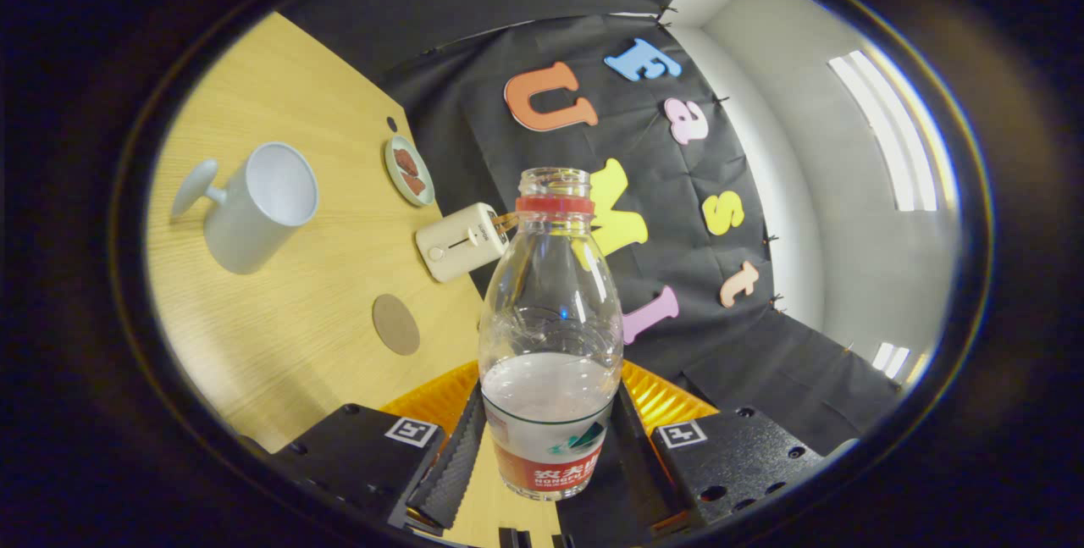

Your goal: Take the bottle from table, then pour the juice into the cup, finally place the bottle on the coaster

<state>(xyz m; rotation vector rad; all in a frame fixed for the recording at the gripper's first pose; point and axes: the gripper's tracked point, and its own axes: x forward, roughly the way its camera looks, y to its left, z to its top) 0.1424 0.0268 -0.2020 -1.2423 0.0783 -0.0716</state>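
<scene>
gripper point(549, 455): tilted, raised off the surface
fingers point(450, 463): closed in, one pressing each side of the bottle point(550, 336)

On the counter point(279, 336): one mug point(254, 209), one coaster point(395, 324), one toaster point(461, 240), one plate point(410, 170) with two bits of food; one bottle point(550, 336) between the claw's point(546, 455) fingers.

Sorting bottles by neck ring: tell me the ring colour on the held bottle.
Red ring on the bottle, clearest in the gripper view.
</scene>
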